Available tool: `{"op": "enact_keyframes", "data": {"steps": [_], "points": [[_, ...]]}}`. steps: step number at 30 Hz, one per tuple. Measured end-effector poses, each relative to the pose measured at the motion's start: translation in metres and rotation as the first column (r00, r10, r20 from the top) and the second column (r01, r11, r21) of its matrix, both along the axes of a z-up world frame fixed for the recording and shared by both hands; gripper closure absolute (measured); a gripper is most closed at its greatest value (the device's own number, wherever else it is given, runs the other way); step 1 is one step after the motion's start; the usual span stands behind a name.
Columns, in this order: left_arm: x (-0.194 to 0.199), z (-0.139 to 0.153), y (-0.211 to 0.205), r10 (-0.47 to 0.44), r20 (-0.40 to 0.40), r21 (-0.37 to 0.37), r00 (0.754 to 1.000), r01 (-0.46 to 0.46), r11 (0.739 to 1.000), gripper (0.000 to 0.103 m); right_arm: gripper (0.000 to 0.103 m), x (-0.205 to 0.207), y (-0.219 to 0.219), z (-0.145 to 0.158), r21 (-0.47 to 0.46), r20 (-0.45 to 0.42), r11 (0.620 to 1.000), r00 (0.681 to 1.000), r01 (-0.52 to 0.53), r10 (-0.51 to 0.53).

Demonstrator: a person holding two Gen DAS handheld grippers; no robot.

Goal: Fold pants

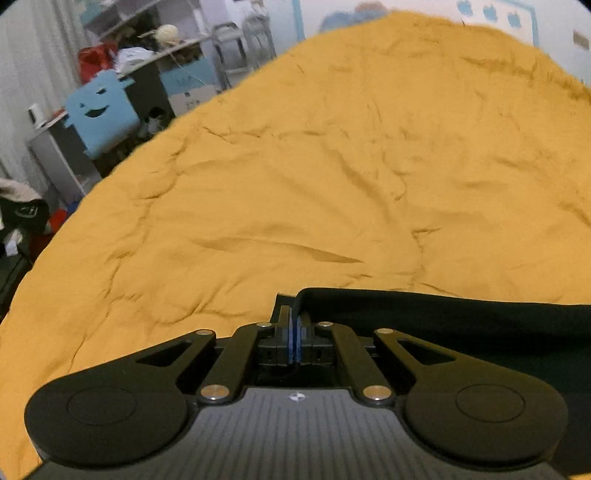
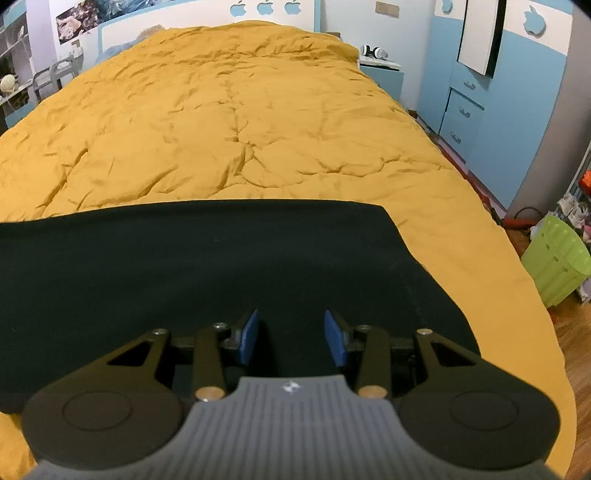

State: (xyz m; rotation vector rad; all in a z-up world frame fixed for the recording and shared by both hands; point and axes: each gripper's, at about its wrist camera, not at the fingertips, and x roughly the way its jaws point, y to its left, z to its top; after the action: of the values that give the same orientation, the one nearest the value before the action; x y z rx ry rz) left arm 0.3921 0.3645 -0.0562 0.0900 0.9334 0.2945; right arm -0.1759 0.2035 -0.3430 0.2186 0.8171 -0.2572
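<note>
Black pants (image 2: 207, 258) on mustard duvet (image 2: 236, 122) — left gripper (image 1: 295, 325) pinching their corner, right gripper (image 2: 291, 338) spread; we'd lift both edges evenly.

Black hand-held gripper (image 2: 291, 338), blue pads (image 2: 248, 338)

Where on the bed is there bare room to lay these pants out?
Open: the yellow duvet beyond the black pants, up to the headboard. Tight: the strip right of the pants toward the green basket.

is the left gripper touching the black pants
Touching. In the left wrist view the left gripper has its blue pads pressed together on the corner edge of the black pants, no gap showing.
</note>
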Motion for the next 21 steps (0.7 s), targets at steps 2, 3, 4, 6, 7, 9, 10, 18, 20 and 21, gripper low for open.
{"op": "enact_keyframes", "data": {"steps": [2,3,4,6,7,9,10,18,20,21], "points": [[0.012,-0.014,-0.001,-0.019,-0.034,0.020,0.999,0.020,1.000,0.102,0.066,0.000,0.001,0.000,-0.016,-0.003,1.000,1.000,-0.001,0.001],[0.019,-0.023,-0.002,-0.022,-0.067,0.032,0.998,0.024,0.999,0.101,0.066,0.000,0.000,0.000,-0.019,-0.005,1.000,1.000,-0.002,0.002],[0.024,-0.031,-0.004,-0.017,-0.098,0.046,0.995,0.022,0.999,0.099,0.066,-0.001,0.000,0.000,-0.019,-0.006,1.000,1.000,-0.002,0.002],[0.028,-0.044,-0.005,-0.001,-0.140,0.088,0.990,0.013,0.996,0.086,0.066,-0.002,0.000,0.000,-0.026,-0.007,1.000,1.000,-0.001,0.001],[0.029,-0.047,-0.003,0.018,-0.142,0.102,0.990,-0.004,0.995,0.081,0.066,-0.002,0.001,0.000,-0.029,-0.008,1.000,1.000,0.000,0.000],[0.023,-0.045,0.006,0.084,-0.111,0.126,0.990,-0.070,0.990,0.078,0.066,-0.003,0.001,0.001,-0.037,-0.007,0.999,1.000,-0.002,0.002],[0.018,-0.040,0.010,0.111,-0.085,0.129,0.990,-0.099,0.987,0.076,0.066,-0.004,0.001,0.001,-0.039,-0.007,0.999,1.000,-0.001,0.001],[-0.061,0.018,0.043,0.261,0.056,-0.188,0.964,-0.246,0.951,0.062,0.066,-0.007,0.017,0.004,-0.013,0.008,1.000,1.000,-0.011,0.012],[-0.081,0.016,0.048,0.292,0.037,-0.276,0.956,-0.271,0.922,0.062,0.066,-0.009,0.026,0.006,-0.007,0.007,1.000,1.000,-0.025,0.025],[-0.083,0.014,0.049,0.309,0.026,-0.318,0.951,-0.285,0.904,0.062,0.066,-0.010,0.032,0.008,0.004,0.011,0.999,0.999,-0.037,0.036]]}}
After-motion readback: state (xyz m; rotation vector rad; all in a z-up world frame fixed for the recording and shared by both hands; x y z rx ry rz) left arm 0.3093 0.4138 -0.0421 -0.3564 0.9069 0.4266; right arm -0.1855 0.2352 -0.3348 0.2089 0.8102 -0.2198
